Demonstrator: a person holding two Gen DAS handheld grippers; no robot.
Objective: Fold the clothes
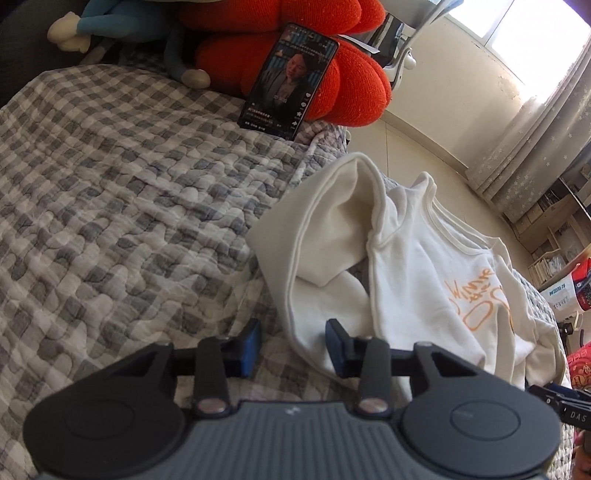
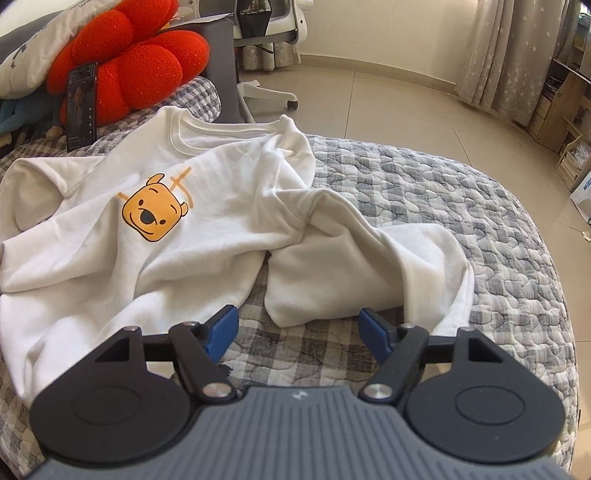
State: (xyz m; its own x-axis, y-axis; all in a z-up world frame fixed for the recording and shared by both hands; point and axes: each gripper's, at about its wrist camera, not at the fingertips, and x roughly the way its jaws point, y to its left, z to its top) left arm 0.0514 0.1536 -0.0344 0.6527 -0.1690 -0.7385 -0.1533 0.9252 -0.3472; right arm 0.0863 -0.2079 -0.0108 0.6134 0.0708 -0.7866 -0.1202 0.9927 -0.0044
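A white sweatshirt (image 2: 207, 221) with an orange bear print (image 2: 155, 208) lies rumpled on a grey checked quilt (image 2: 443, 206). Its right sleeve (image 2: 354, 266) is bent toward me. My right gripper (image 2: 297, 328) is open and empty, just above the quilt in front of that sleeve's cuff. In the left wrist view the sweatshirt (image 1: 424, 280) lies to the right, its left sleeve (image 1: 317, 229) folded over. My left gripper (image 1: 293, 341) is open and empty, its right finger over the sweatshirt's lower edge. The other gripper's tip (image 1: 561, 402) shows at the right edge.
A red flower cushion (image 2: 136, 66) with a phone (image 1: 288, 81) propped against it sits at the quilt's far end, beside a blue plush toy (image 1: 110, 26). An office chair (image 2: 266, 55), tiled floor, curtains (image 2: 517, 55) and shelves (image 2: 569, 110) lie beyond the bed edge.
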